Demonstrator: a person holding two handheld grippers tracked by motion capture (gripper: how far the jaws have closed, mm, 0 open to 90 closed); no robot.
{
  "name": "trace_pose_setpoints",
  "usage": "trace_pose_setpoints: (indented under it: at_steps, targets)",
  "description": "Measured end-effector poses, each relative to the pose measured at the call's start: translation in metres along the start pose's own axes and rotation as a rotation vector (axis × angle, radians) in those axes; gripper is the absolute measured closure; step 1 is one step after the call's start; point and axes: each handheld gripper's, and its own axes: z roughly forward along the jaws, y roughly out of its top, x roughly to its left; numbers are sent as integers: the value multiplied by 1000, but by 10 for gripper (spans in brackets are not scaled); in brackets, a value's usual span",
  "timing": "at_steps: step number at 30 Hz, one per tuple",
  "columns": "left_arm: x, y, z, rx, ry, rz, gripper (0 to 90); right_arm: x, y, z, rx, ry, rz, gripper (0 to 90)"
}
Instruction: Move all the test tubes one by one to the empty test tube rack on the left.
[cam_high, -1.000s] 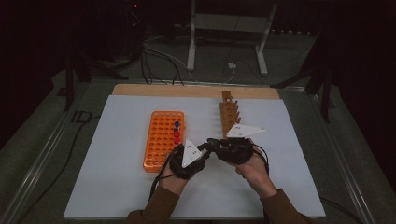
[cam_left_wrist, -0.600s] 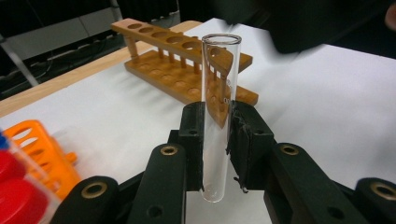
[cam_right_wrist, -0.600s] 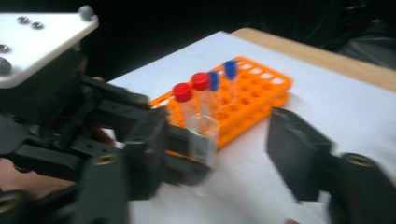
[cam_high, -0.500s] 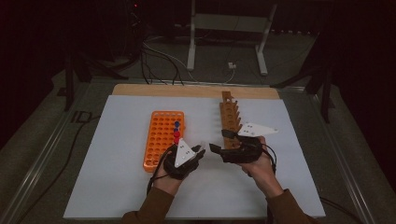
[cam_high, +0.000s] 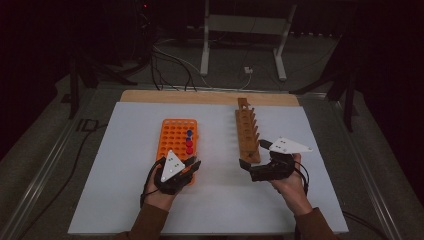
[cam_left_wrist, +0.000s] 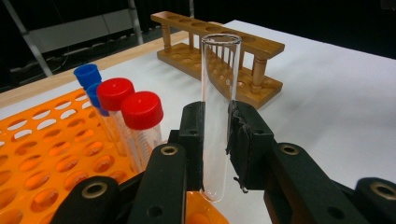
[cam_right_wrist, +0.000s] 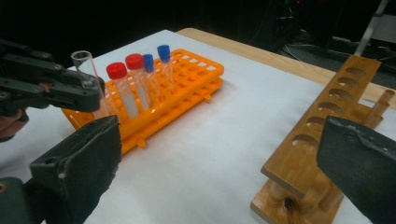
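On white table (cam_high: 125, 200), near edge: left gripper (cam_left_wrist: 215, 140) clamped on clear glass tube (cam_left_wrist: 217, 112), upright, uncapped, just beside orange rack (cam_high: 172, 137)'s near right corner. Rack holds 2 red-cap tubes (cam_left_wrist: 135, 121) + 2 blue-cap tubes (cam_left_wrist: 88, 77), one row. Right gripper (cam_high: 252, 162): jaws just opened, now wide apart w/ nothing between, at near end of wooden rack (cam_high: 246, 130). Grippers well apart.

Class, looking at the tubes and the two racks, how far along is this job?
Done: four capped tubes stand in the orange rack. In hand: the left gripper clamps an uncapped glass tube upright; the right gripper is open. Left: the tube isn't yet racked; the wooden rack looks empty.
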Motion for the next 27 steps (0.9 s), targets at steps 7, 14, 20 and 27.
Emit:
trace_pose_setpoints:
  at_steps: [7, 14, 20, 27]
  targets:
    - [3, -11, -4, 40, 9, 17, 758, -3, -6, -4, 9, -11, 0, 7]
    - [6, -25, 0, 143, 13, 21, 760, -9, -11, -15, 1, -31, 14, 7]
    - [5, -29, 3, 183, 7, 23, 766, -20, -26, -24, 3, -60, 47, 7]
    - [7, -32, 3, 187, -2, -12, 761, -25, -43, -29, 14, -111, 52, 7]
